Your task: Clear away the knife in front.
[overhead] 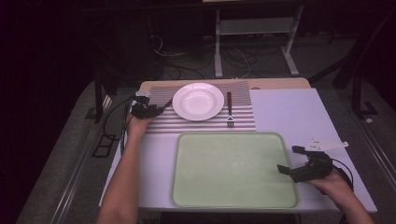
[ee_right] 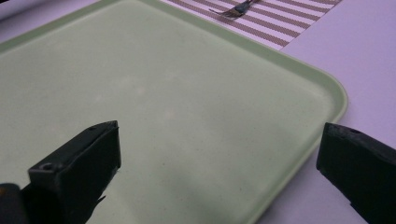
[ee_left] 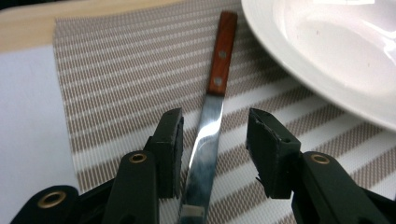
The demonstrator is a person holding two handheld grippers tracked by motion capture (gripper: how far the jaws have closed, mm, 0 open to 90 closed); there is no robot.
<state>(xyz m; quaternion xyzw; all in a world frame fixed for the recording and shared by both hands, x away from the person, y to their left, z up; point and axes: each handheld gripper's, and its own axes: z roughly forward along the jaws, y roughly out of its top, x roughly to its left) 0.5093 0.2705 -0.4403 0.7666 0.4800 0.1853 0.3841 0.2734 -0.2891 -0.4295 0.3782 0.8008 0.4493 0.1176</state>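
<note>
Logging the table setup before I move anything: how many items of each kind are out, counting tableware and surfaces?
Plate: 1
Knife: 1
Fork: 1
Striped placemat: 1
Green tray: 1
Total: 5

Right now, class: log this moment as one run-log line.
left tongs: open, astride knife blade on placemat | right tongs: open over green tray | fork: untouched

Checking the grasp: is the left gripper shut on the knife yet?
Open. The left gripper straddles the knife blade, with gaps showing on both sides.
</note>
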